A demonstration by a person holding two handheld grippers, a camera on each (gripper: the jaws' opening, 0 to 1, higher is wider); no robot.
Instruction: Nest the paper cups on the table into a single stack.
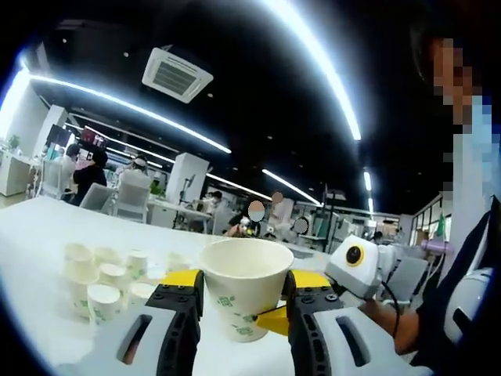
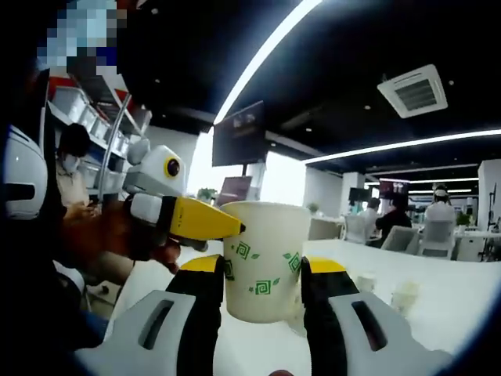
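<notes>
now cup (image 2: pixel 263 262) between both tongs (image 2: pixel 263 286)

**How many things you can see**

You hold one paper cup (image 1: pixel 244 291) between two grippers, one left gripper (image 1: pixel 239 301) and one right gripper (image 2: pixel 263 276). About eight more small cups (image 1: pixel 106 283) stand in a bunch on the one white table (image 1: pixel 35 235). One ceiling vent (image 1: pixel 177 74) hangs above.

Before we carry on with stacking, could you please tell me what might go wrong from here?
Both the left tool and the right tool appear to close on one paper cup; its thin wall could crumple. The loose cups stand close together on the table, so a low approach might topple some.
</notes>
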